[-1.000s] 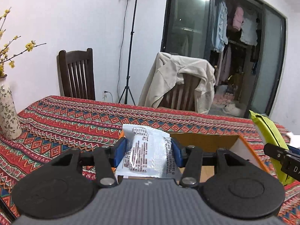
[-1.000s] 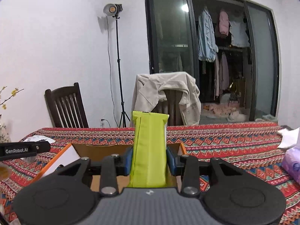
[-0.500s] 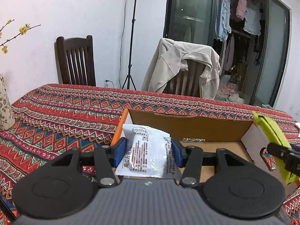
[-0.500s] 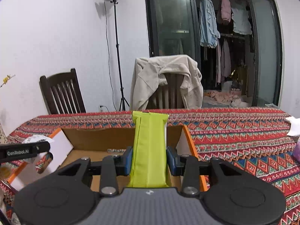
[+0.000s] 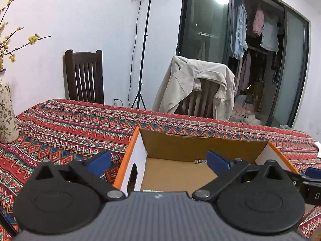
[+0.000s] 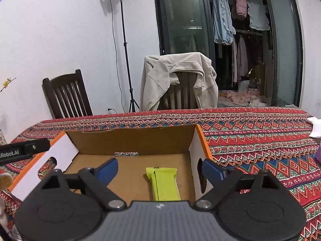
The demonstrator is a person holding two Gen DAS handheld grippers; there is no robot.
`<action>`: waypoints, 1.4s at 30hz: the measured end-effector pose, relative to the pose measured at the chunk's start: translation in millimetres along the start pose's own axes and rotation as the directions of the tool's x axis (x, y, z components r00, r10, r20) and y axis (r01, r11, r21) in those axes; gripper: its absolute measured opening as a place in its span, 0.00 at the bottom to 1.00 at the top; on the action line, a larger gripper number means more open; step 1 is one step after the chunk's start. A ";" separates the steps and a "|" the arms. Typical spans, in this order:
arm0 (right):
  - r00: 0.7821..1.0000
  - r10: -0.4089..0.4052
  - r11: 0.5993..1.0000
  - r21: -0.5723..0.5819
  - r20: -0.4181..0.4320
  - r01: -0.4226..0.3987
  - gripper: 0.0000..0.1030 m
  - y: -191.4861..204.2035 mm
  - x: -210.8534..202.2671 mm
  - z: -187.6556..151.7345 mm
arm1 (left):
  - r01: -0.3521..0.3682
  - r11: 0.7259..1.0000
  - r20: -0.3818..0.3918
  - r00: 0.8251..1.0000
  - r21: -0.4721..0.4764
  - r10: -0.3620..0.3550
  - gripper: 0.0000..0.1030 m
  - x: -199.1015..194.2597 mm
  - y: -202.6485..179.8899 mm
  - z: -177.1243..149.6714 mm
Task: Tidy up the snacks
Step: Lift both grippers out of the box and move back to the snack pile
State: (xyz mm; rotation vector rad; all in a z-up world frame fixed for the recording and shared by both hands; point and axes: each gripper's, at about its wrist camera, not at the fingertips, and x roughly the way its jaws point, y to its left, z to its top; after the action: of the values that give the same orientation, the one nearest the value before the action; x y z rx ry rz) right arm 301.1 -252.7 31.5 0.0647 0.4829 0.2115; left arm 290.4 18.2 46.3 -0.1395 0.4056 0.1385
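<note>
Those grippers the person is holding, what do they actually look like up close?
Both look alike. The left gripper and right gripper each have a ribbed grey body, two round black discs, and black linkage bars with silver rivets leading to blue fingertip pads. A small white logo marks the grey body. White "Robot.AI" lettering shows on the left gripper's finger in the right wrist view.

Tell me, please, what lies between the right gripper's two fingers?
In the right wrist view, the green snack packet lies flat on the cardboard box floor between the opening right gripper fingers, untouched.

box (image 6: pixel 132 140): 1 | green snack pack (image 6: pixel 164 183): 1 | chairs (image 6: pixel 66 98): 2 | vase (image 5: pixel 7 110): 1
</note>
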 end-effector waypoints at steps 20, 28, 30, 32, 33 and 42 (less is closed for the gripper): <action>0.997 -0.005 1.000 -0.031 0.082 0.008 1.00 12.0 -41.6 12.4 | 0.004 1.000 0.056 0.998 -0.011 -0.004 1.00 -43.3 -4.2 21.5; 0.996 0.006 0.998 -0.067 0.088 0.000 1.00 20.2 -73.5 13.1 | 0.018 1.000 0.069 0.997 -0.011 -0.017 1.00 -73.3 -4.1 27.5; 0.996 0.003 0.997 -0.073 0.088 0.004 1.00 21.4 -81.3 10.3 | 0.019 1.000 0.066 0.998 -0.007 -0.019 1.00 -80.5 -3.0 25.1; 0.996 0.000 0.997 -0.080 0.086 0.007 1.00 22.7 -89.7 5.4 | 0.020 1.000 0.065 0.998 -0.001 -0.020 1.00 -88.1 -0.6 22.2; 0.996 -0.001 0.997 -0.083 0.084 0.008 1.00 23.7 -92.9 3.3 | 0.020 1.000 0.064 0.998 0.000 -0.020 1.00 -92.0 0.0 20.7; 0.999 -0.003 0.995 -0.096 0.046 0.008 1.00 31.2 -121.1 -23.1 | 0.027 1.000 0.059 0.998 0.015 -0.028 1.00 -127.6 14.0 4.9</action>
State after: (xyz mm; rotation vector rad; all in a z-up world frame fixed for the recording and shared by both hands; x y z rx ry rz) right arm 179.9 -248.3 69.5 -0.0256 0.4265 0.2270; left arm 173.9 19.2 100.5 -0.1266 0.3453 0.1124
